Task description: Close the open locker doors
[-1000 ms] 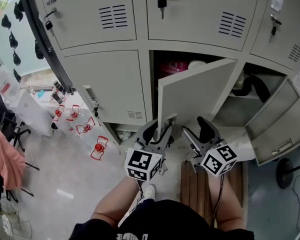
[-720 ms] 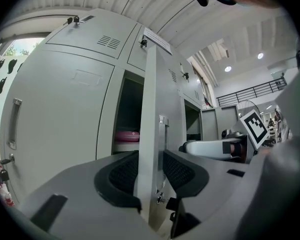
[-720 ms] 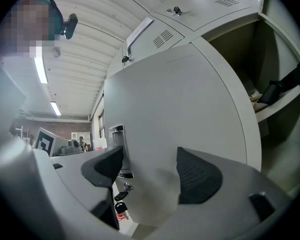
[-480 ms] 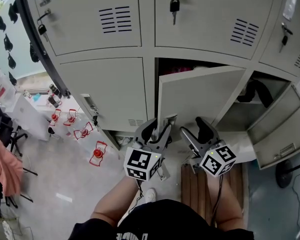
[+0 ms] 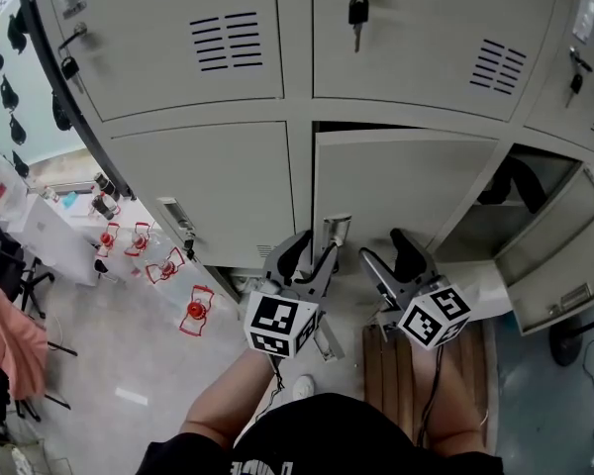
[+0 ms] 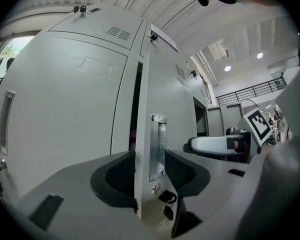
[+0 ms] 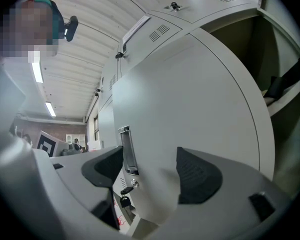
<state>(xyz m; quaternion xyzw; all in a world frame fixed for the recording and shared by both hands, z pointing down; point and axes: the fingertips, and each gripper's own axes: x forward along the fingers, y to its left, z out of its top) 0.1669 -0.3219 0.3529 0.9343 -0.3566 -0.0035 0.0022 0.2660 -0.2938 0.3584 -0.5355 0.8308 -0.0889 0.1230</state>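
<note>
Head view: the middle locker door [image 5: 406,186] stands almost shut at 12 o'clock of both grippers; another locker door [image 5: 559,255] hangs open at 3 o'clock. Left gripper view: the left gripper [image 6: 150,171] straddles the middle door's free edge and handle [image 6: 157,146], its jaws loose and just opening. Right gripper view: the right gripper [image 7: 150,169] is spread wide, empty, facing the door's front
</note>
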